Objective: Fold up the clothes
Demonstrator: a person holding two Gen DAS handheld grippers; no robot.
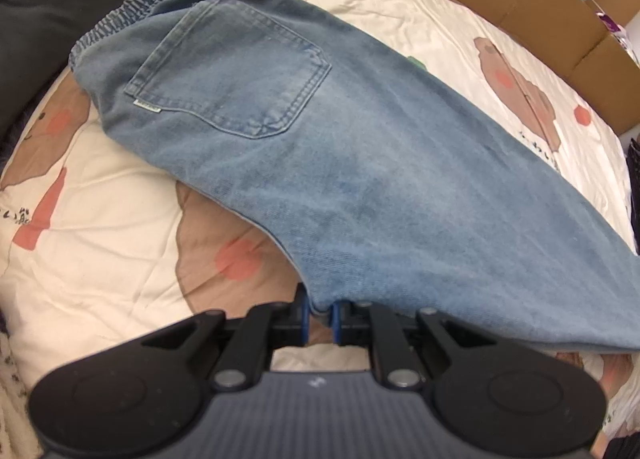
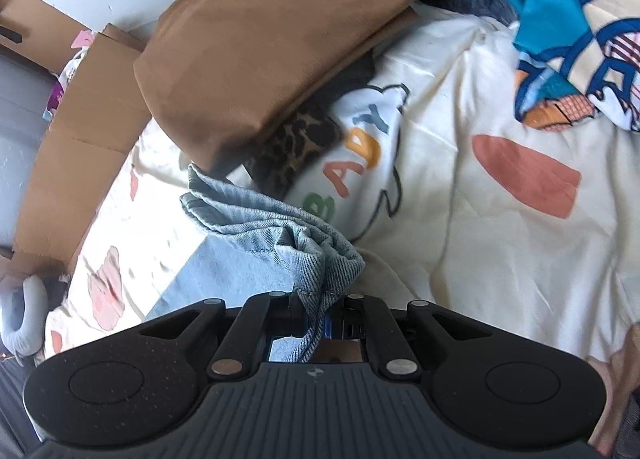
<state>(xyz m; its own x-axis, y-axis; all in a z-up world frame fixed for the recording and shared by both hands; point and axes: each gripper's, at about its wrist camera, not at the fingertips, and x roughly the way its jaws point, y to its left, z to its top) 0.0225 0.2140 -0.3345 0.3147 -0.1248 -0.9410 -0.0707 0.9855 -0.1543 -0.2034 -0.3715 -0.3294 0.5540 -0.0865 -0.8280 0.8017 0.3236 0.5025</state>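
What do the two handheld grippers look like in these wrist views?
Both match. The left gripper has a dark grey ribbed body, two rounded black lobes with a shallow disc on each, black linkage bars with round silver pins, and black fingers with blue pads. The right gripper is the same build, with a small white mark on its ribbed top. No sleeve, hand or cable shows.

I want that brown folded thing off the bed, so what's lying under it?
Under the brown folded cloth a leopard-print piece sticks out at its lower edge, with something dark beside it. Both rest on the cream quilt. How far they reach beneath is covered.
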